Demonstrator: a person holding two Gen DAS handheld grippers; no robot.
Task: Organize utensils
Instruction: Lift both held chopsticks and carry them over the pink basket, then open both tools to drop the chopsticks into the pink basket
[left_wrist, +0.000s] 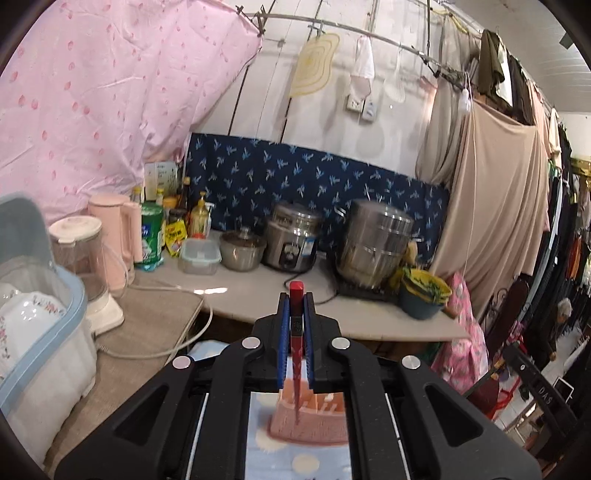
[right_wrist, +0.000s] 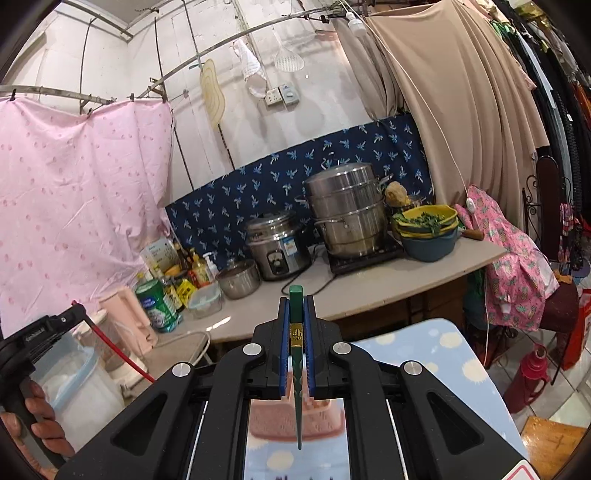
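My left gripper (left_wrist: 296, 301) is shut on a red chopstick (left_wrist: 296, 295), which stands upright between the blue pads and points down over a pink utensil holder (left_wrist: 310, 421). My right gripper (right_wrist: 296, 301) is shut on a green chopstick (right_wrist: 296, 299), also upright, with its tip hanging over the same pink holder (right_wrist: 273, 421). The holder stands on a light blue dotted table (right_wrist: 424, 347). The left gripper (right_wrist: 44, 332) with the red chopstick (right_wrist: 118, 354) also shows at the left of the right wrist view. The holder is mostly hidden behind the gripper bodies.
A counter (left_wrist: 258, 291) behind holds a steamer pot (left_wrist: 375, 243), a rice cooker (left_wrist: 291, 236), a metal bowl (left_wrist: 242, 249), bottles and a blue basin with greens (left_wrist: 424, 295). A blender (left_wrist: 85, 266) and a dish bin (left_wrist: 37, 332) stand at left.
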